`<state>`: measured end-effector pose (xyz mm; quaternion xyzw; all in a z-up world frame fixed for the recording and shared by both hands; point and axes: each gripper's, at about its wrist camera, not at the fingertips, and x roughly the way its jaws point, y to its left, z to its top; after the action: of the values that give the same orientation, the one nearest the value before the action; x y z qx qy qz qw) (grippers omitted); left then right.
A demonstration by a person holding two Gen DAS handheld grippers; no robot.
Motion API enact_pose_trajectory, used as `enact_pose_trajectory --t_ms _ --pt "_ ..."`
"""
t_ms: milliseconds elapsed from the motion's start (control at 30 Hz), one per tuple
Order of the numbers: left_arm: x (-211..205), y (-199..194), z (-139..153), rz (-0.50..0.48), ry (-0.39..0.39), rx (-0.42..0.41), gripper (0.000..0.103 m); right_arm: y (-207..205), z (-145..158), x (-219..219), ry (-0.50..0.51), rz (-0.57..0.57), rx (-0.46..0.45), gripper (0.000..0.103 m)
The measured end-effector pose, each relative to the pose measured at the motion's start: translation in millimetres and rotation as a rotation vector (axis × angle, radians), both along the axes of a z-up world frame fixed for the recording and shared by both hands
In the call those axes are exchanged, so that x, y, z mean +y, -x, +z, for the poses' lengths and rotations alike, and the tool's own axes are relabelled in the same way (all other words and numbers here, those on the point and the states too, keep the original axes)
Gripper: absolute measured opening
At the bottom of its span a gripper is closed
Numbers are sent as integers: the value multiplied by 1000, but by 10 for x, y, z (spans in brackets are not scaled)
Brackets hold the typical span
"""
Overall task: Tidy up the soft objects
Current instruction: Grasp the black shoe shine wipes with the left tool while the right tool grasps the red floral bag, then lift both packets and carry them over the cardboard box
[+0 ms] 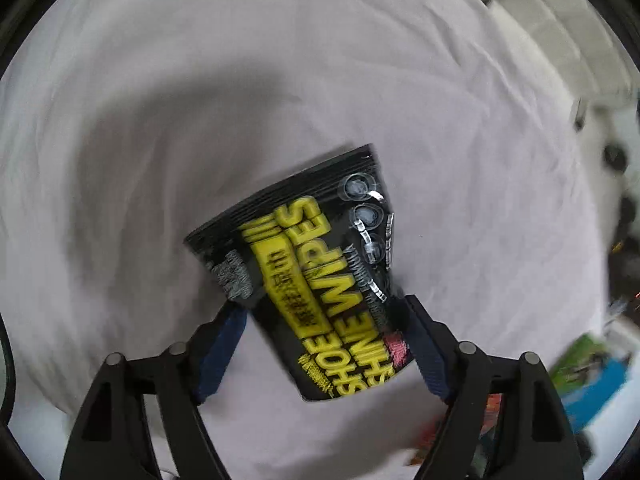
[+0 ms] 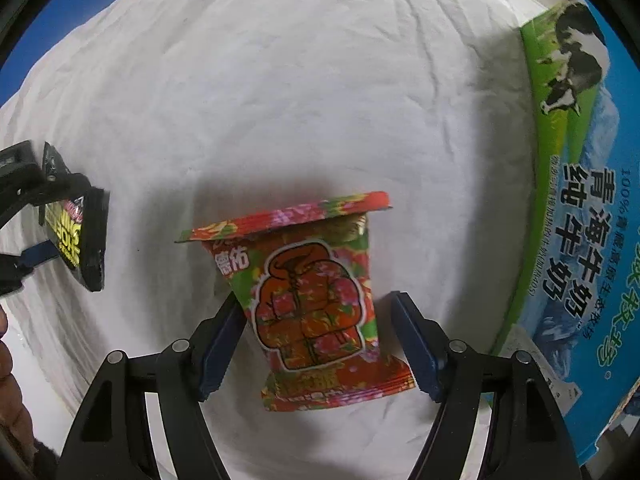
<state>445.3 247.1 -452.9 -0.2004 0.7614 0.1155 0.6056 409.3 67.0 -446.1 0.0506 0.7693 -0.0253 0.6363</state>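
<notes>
A black and yellow shoe wipes packet (image 1: 316,268) sits between the fingers of my left gripper (image 1: 320,304), which touch both its edges above the white cloth. The same packet (image 2: 78,236) shows at the left of the right wrist view, held off the cloth. A red and green floral packet (image 2: 316,300) lies on the cloth between the fingers of my right gripper (image 2: 316,300). The left pad touches its edge and the right pad stands apart, so that gripper is open.
A wrinkled white cloth (image 2: 280,100) covers the surface. A green and blue milk carton box (image 2: 580,200) stands close at the right and also shows in the left wrist view (image 1: 592,380). A blue surface (image 2: 60,12) lies at the far left.
</notes>
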Motion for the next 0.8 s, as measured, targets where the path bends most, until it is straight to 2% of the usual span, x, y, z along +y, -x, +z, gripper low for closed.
enact_pose_trajectory --t_ms 33,133,267,300,433,533,600,700,733,800 --pt "-83 -29 12 -59 -29 -10 77 -34 -17 58 7 7 3 75" --pt "-319 7 123 -227 -92 -96 61 -31 -100 286 35 41 11 54" --pt "-554 323 179 -389 -138 -137 54 -56 -106 493 65 117 5 50" --pt "-593 420 185 -411 -139 -141 54 111 -103 524 67 127 7 50" --pt "-818 845 166 -524 -150 -164 54 334 -91 624 59 170 33 50" --pt "-779 1019 108 -501 -78 -136 57 404 -85 714 51 182 31 52" --pt "-675 1031 100 -431 -43 -146 65 409 -79 694 40 160 17 57" --pt "-507 997 110 -317 13 -155 66 423 -68 636 33 138 8 60" --pt "-309 1029 112 -293 24 -154 66 440 -56 650 38 140 6 61" --pt "-201 988 98 -244 44 -147 67 502 -38 609 43 140 4 62"
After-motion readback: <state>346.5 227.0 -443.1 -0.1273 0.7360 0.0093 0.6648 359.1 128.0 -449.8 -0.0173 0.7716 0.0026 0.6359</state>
